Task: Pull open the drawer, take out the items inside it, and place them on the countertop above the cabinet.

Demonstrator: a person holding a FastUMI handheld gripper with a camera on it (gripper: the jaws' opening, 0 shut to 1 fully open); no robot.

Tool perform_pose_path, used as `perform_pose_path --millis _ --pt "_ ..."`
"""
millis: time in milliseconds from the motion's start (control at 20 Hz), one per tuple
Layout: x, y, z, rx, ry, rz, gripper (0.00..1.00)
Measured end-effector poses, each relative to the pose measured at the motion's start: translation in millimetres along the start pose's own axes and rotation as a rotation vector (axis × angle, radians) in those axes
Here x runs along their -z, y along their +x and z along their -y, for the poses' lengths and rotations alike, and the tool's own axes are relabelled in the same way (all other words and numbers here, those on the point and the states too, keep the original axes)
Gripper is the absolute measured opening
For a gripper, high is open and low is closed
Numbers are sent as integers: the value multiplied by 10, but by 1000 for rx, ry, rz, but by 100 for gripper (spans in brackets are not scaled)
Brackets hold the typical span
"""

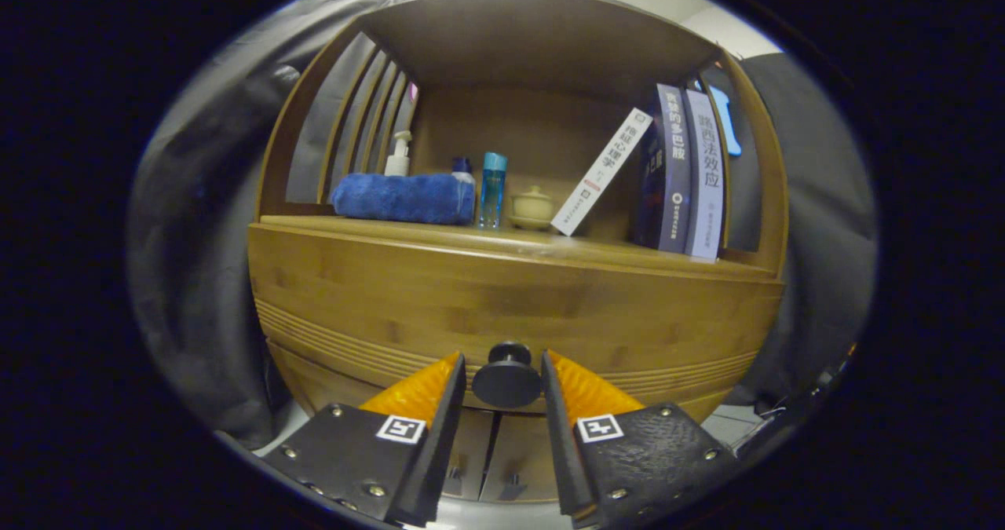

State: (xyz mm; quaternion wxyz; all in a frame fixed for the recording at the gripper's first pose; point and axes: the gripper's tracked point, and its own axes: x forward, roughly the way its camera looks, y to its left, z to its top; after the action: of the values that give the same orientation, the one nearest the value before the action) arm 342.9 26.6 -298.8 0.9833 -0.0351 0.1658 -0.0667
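A wooden cabinet (518, 294) is seen up close, drawer front (440, 310) shut. The gripper (503, 377) is spread apart, with the round dark knob (506, 374) sat between the fingers, not quite squeezed. Beyond them, the countertop (440, 234) is loaded with a blue towel (404, 198), bottles and books (681, 170).

Gripper (503, 373) jaws flank drawer knob (506, 374).
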Motion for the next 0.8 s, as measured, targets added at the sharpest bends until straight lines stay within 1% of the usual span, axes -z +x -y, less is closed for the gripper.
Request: perform_pose_path --millis 150,250,400,450,500,550,650,700,800 --pt "-2 -13 8 37 12 6 43" --pt "4 -9 1 34 38 18 39" --pt "36 19 19 8 110 -28 39" --pt "44 12 0 2 108 -40 30" --pt "44 -19 4 5 92 -48 30" --pt "49 -18 17 14 83 -52 24" --pt "72 -76 9 19 98 -63 23" --pt "63 -86 6 17 102 -65 18" --pt "78 -192 26 11 85 -63 18"
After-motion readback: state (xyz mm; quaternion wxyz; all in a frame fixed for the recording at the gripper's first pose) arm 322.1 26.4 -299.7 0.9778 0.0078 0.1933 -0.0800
